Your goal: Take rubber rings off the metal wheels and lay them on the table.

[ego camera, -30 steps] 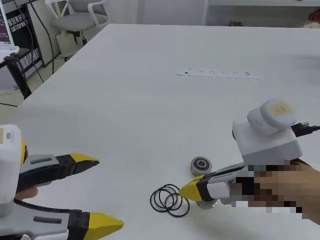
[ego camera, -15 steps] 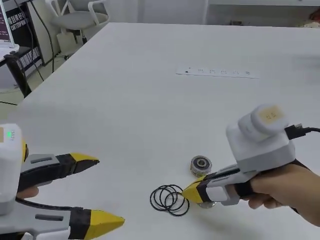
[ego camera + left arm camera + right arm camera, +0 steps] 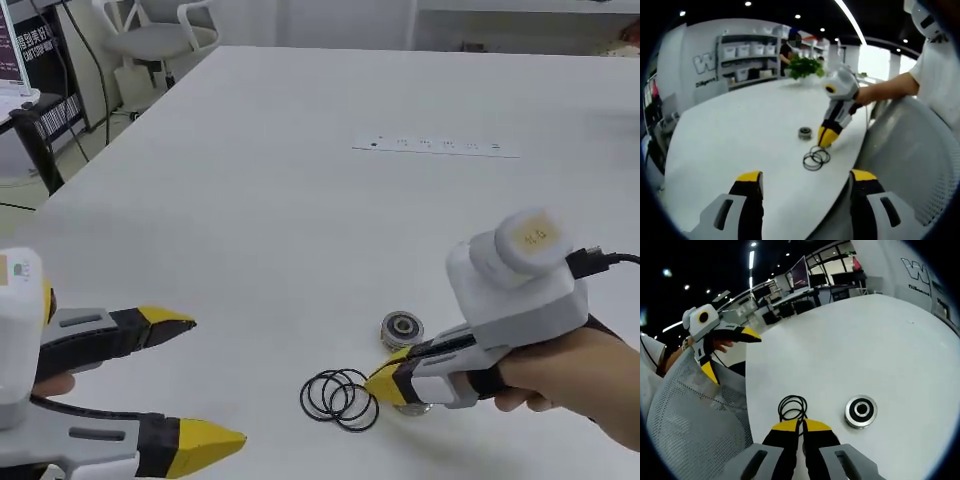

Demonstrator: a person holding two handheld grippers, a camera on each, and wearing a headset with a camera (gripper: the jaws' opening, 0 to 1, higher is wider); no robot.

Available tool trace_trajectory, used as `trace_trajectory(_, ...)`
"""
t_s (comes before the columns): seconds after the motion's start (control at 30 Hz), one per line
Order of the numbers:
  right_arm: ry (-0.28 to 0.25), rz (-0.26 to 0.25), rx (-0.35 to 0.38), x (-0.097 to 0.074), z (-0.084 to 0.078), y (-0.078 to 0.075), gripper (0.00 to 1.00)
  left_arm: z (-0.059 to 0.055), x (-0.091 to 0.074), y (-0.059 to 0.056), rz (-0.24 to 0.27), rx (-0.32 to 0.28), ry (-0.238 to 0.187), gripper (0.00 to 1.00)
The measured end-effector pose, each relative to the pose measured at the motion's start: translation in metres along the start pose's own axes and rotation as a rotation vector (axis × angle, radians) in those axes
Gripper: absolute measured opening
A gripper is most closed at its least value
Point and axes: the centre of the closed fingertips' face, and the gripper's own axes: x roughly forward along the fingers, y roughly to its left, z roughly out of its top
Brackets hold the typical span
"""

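White table (image 3: 300,200) looks much the same as a moment ago: rubber rings (image 3: 340,398) lie flat near the metal wheel (image 3: 402,328), my right gripper (image 3: 378,383) stays shut beside them, my left gripper (image 3: 215,380) waits open, so I think those rings are done.

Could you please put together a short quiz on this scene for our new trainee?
1. True or false: the left gripper has its jaws wide open.
2. Where are the rubber rings? A: in a loose pile on the table. B: inside a box. C: clamped in the left gripper.
3. Fill in: in the right gripper view, the metal wheel lies to the ___ of the shut right gripper.
Key: 1 true; 2 A; 3 right.
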Motion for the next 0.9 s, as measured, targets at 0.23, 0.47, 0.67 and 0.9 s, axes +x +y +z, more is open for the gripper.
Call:
trace_trajectory(0.23,0.007,-0.035,-0.05,-0.0012,0.0013,-0.0043,0.03,-0.0001,0.0,0.0002,0.001,0.002,0.001,0.71)
trace_trajectory(0.47,0.005,-0.047,-0.055,-0.0025,0.0016,-0.007,0.06,-0.0004,0.0001,0.0004,0.002,0.001,0.002,0.7)
trace_trajectory(0.67,0.012,-0.058,-0.071,-0.0044,0.0016,-0.0085,0.08,0.0001,-0.0001,-0.0001,0.002,0.003,0.001,0.71)
trace_trajectory(0.9,0.008,-0.055,-0.111,-0.0095,0.0051,-0.0067,0.12,0.0002,-0.0001,-0.0012,-0.001,-0.001,0.0,0.71)
